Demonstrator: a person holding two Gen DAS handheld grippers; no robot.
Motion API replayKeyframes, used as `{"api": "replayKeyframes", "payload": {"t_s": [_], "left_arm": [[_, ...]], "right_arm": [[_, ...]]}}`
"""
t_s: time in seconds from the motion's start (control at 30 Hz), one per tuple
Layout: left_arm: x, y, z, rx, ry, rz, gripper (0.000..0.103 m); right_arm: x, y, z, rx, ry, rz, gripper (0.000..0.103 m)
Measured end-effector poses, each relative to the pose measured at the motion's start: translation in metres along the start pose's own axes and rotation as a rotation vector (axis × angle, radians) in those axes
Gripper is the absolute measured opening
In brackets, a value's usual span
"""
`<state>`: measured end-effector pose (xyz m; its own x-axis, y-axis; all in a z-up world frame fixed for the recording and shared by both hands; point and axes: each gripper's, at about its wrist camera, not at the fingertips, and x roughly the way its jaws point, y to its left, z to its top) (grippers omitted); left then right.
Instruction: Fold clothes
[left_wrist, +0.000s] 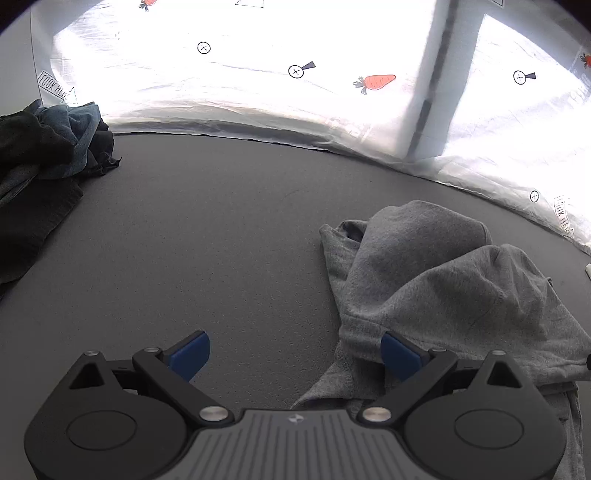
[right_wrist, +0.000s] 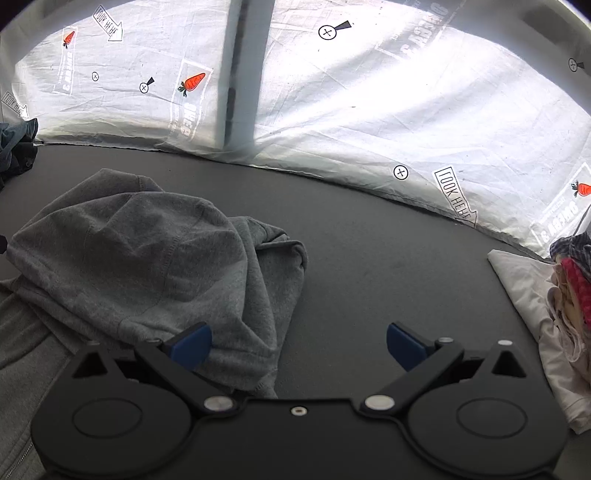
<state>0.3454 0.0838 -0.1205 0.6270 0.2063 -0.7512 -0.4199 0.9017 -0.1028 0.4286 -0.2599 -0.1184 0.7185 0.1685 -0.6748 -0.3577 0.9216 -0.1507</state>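
Two grippers hover over a dark grey table (left_wrist: 207, 229), both with their blue-padded fingers spread wide and nothing between them. The left gripper (left_wrist: 295, 354) has a crumpled grey hoodie (left_wrist: 436, 280) ahead of it and to its right; its right fingertip (left_wrist: 400, 354) sits just in front of a ribbed hem of that garment, though whether it touches the cloth cannot be told. Far ahead and to the left of this gripper lies a heap of dark clothes (left_wrist: 44, 155), well apart from the hoodie.

Seen from the right gripper (right_wrist: 299, 347), the same grey hoodie (right_wrist: 140, 258) is bunched up ahead and to its left, with the left fingertip (right_wrist: 192, 349) over the hoodie's near edge. A zipper edge shows at the lower left corner. To this gripper's right sits a stack of light and red fabrics (right_wrist: 565, 302) on a white cloth. Beyond the table hangs a white sheet (right_wrist: 369, 110) printed with carrots and arrows.
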Motion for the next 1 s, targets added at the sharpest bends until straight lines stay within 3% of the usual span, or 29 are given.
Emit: {"api": "replayKeyframes", "payload": {"t_s": [0.13,0.5,0.73,1.0], "left_arm": [[0.022,0.011,-0.005,-0.109,0.071,0.034,0.099],[0.041,0.007,-0.011,-0.102,0.092,0.043,0.103],[0.019,0.011,-0.020,-0.088,0.107,0.075,0.103],[-0.020,0.017,-0.075,-0.023,0.157,0.052,0.103]], "right_arm": [[0.017,-0.007,-0.013,0.039,0.064,-0.019,0.102],[0.037,-0.009,-0.024,0.056,0.095,-0.020,0.103],[0.021,-0.014,-0.030,0.102,0.084,-0.029,0.103],[-0.007,-0.015,-0.073,0.159,0.169,-0.019,0.103]]}}
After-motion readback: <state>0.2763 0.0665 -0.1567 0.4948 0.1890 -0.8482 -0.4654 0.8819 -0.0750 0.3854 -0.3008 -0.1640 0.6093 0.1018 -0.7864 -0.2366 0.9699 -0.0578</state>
